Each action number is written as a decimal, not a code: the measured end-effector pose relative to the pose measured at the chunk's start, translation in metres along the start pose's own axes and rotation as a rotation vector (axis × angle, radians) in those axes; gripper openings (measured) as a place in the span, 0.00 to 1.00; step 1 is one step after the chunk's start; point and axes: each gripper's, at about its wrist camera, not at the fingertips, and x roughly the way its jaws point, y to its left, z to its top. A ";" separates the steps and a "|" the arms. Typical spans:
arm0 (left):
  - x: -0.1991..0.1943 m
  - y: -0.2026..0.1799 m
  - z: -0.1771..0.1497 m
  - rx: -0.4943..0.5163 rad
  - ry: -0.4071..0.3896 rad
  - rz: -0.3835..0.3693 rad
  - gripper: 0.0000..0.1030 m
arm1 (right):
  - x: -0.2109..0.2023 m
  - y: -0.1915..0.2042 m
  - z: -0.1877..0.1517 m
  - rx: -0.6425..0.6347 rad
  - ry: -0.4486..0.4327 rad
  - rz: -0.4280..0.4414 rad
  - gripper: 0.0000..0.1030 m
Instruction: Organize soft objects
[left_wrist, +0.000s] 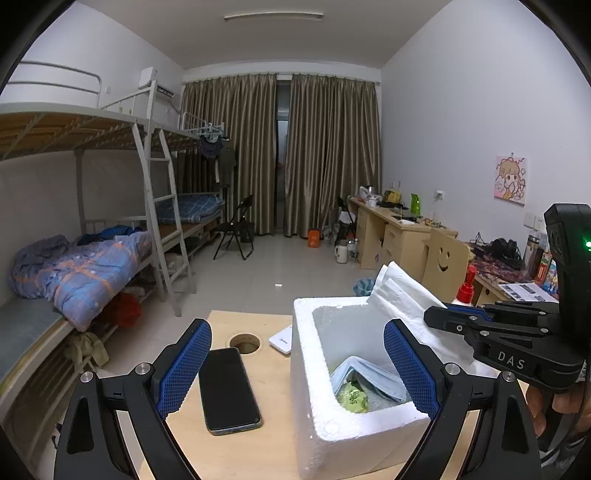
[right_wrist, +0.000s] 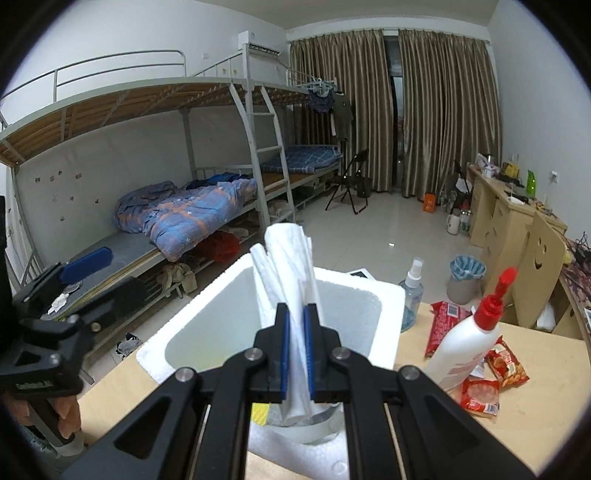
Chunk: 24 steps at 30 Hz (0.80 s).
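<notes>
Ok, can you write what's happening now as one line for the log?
right gripper: shut on white tissue over foam box | left gripper: open, empty | box holds face mask

My open left gripper straddles the white foam box's wall; a flat black phone blocks its left side, tabletop beyond stays free.

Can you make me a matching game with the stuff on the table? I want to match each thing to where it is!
Things:
1. folded white paper tissue
2. black smartphone
3. light blue face mask
4. white squeeze bottle with red nozzle

Places:
A. lying flat on the wooden table, left of the box
B. down inside the white foam box
C. pinched in the right gripper jaws, above the box
D. standing beside red snack packets

Pairs: 1-C, 2-A, 3-B, 4-D
</notes>
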 end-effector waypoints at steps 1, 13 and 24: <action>0.000 0.000 0.000 0.000 -0.001 -0.001 0.92 | 0.001 -0.001 0.000 0.003 0.002 -0.001 0.11; -0.001 0.001 -0.002 0.003 -0.001 -0.014 0.92 | -0.012 -0.004 -0.001 0.020 -0.024 0.002 0.63; -0.017 -0.030 0.001 0.039 -0.019 -0.046 0.92 | -0.045 -0.014 -0.008 0.064 -0.076 -0.037 0.89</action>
